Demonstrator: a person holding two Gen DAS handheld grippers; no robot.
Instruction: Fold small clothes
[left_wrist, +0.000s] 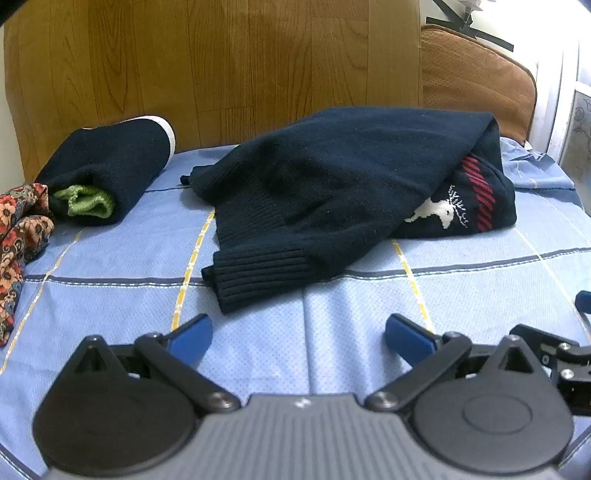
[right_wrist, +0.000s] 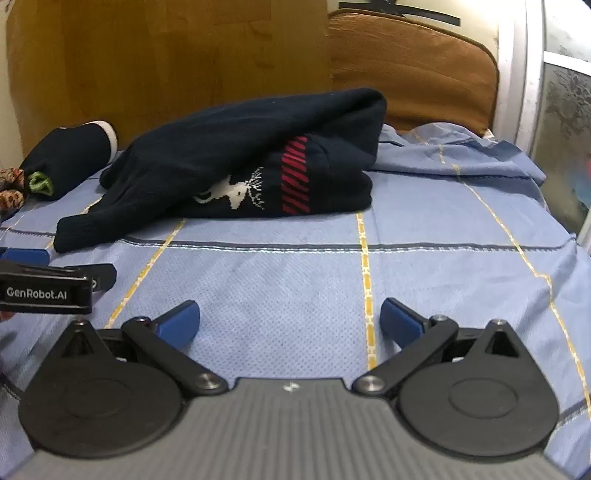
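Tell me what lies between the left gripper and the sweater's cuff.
Only bare blue checked sheet between left gripper and navy sweater cuff, per the left wrist view.

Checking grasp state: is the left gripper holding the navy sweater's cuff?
No. The left gripper is open over bare sheet, short of the navy sweater.

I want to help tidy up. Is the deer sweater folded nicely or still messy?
Still messy. The navy deer sweater lies in a lumpy heap on the blue bedsheet, one half flopped over the deer and a sleeve sticking out toward the camera.
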